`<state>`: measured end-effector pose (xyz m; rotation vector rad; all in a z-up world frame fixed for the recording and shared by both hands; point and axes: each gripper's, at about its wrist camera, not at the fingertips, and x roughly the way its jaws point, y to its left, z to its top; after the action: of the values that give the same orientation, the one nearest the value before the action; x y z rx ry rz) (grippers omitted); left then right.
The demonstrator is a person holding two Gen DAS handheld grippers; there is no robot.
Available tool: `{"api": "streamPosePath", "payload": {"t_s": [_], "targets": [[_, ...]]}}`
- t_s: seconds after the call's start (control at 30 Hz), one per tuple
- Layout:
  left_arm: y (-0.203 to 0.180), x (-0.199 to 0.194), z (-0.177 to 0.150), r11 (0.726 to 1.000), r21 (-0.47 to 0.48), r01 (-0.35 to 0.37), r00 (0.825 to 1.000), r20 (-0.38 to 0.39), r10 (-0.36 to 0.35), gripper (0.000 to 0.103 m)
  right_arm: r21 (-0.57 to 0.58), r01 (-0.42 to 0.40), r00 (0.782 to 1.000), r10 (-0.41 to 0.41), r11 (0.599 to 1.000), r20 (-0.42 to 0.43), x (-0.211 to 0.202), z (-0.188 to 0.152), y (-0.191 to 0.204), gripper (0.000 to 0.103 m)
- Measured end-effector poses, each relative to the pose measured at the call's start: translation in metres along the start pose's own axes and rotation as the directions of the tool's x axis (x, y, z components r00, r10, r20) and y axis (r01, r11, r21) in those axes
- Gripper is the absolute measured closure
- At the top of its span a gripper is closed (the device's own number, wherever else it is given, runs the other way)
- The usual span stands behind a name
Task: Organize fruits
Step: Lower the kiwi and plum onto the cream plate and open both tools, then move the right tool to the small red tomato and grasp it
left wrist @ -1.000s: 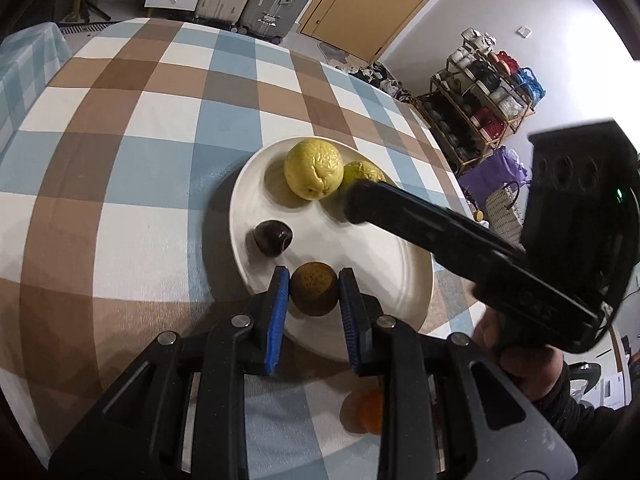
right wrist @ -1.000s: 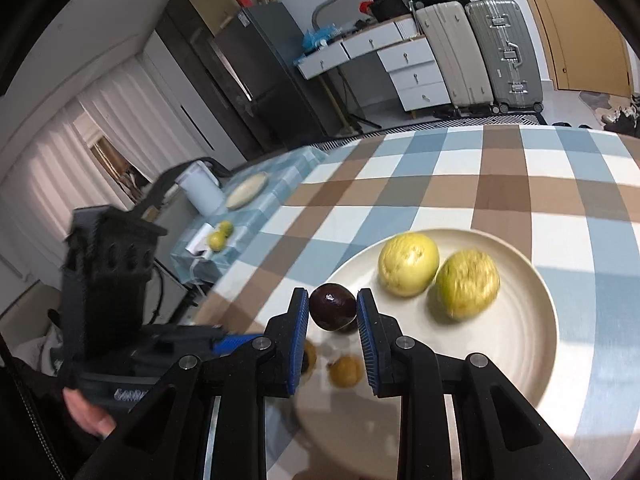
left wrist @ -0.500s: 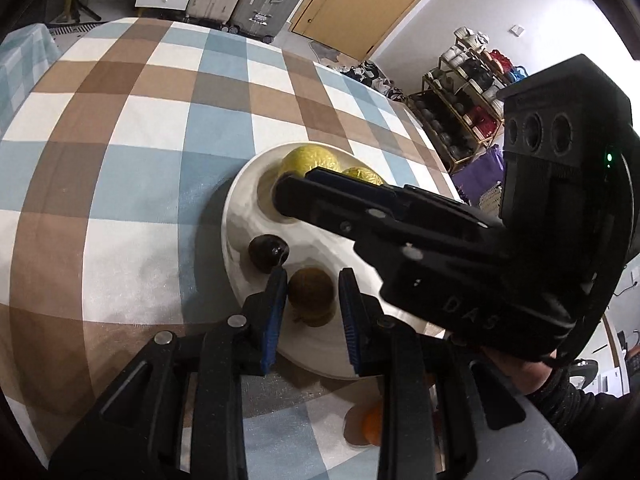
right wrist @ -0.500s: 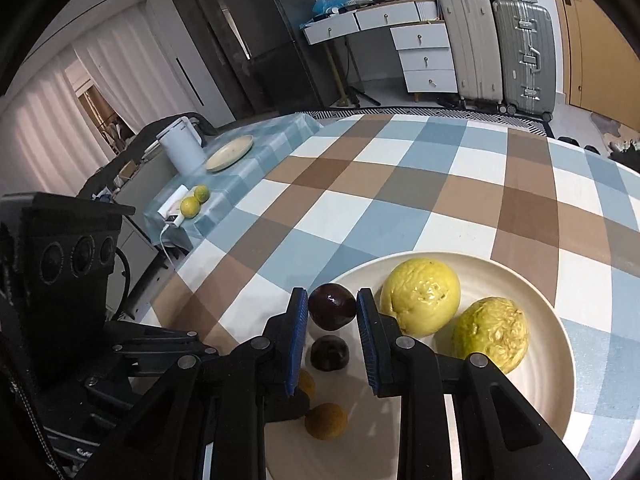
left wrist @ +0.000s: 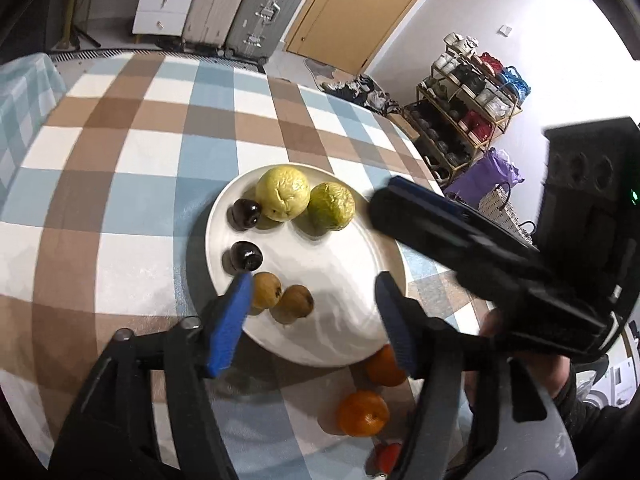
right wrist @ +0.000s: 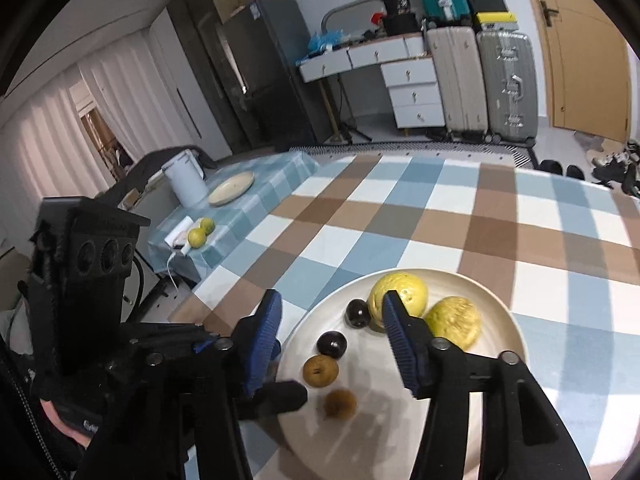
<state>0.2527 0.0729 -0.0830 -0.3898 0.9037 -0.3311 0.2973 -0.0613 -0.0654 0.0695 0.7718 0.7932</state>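
Note:
A white plate (left wrist: pixel 212 240) on the checked tablecloth holds two big yellow-green fruits (left wrist: pixel 283 193), two dark plums (left wrist: pixel 246 256) and two small brown fruits (left wrist: pixel 296 302). My left gripper (left wrist: pixel 313 280) hangs above the plate's near rim. Its jaws are opening and the brown fruits lie free below them. In the right wrist view the same plate (right wrist: pixel 516 332) shows the plums (right wrist: pixel 332 344) and brown fruits (right wrist: pixel 320 370). My right gripper (right wrist: pixel 332 302) is above them with its jaws opening, gripping nothing. Two oranges (left wrist: pixel 363 407) lie off the plate.
A small red thing (left wrist: pixel 386 456) lies by the oranges near the table's front edge. A side table to the left carries a white kettle (right wrist: pixel 184 182), a wooden plate (right wrist: pixel 231 188) and two green fruits (right wrist: pixel 197 236). Suitcases, drawers and a shelf rack stand beyond.
Both grippers went from shut to wide apart and rose a little. The brown fruit left the left jaws and the dark plum left the right jaws. Both now rest on the plate.

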Motion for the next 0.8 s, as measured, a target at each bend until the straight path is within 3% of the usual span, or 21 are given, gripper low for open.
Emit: {"api": "streamPosePath", "payload": {"t_s": [0.23,0.43,0.67,0.8], "targets": [[-0.03,-0.035,-0.016,0.997,0.06,-0.045,0.997,0.059,0.041,0.025,0.032,0.007,0.989,-0.011,0.999,0.148,-0.073,-0.015,0.009,0.026],[-0.054,-0.061,-0.035,0.99,0.098,-0.1,0.99,0.105,0.09,0.021,0.039,0.033,0.977,-0.04,0.999,0.207,-0.117,-0.04,0.016,0.017],[-0.069,-0.081,-0.062,0.987,0.103,-0.121,0.982,0.16,0.104,0.003,0.066,0.05,0.963,-0.066,0.997,0.261,-0.159,-0.071,0.02,0.006],[-0.079,-0.089,-0.08,0.98,0.115,-0.164,0.972,0.187,0.141,0.001,0.08,0.06,0.958,-0.079,0.995,0.276,-0.175,-0.09,0.022,0.003]]}}
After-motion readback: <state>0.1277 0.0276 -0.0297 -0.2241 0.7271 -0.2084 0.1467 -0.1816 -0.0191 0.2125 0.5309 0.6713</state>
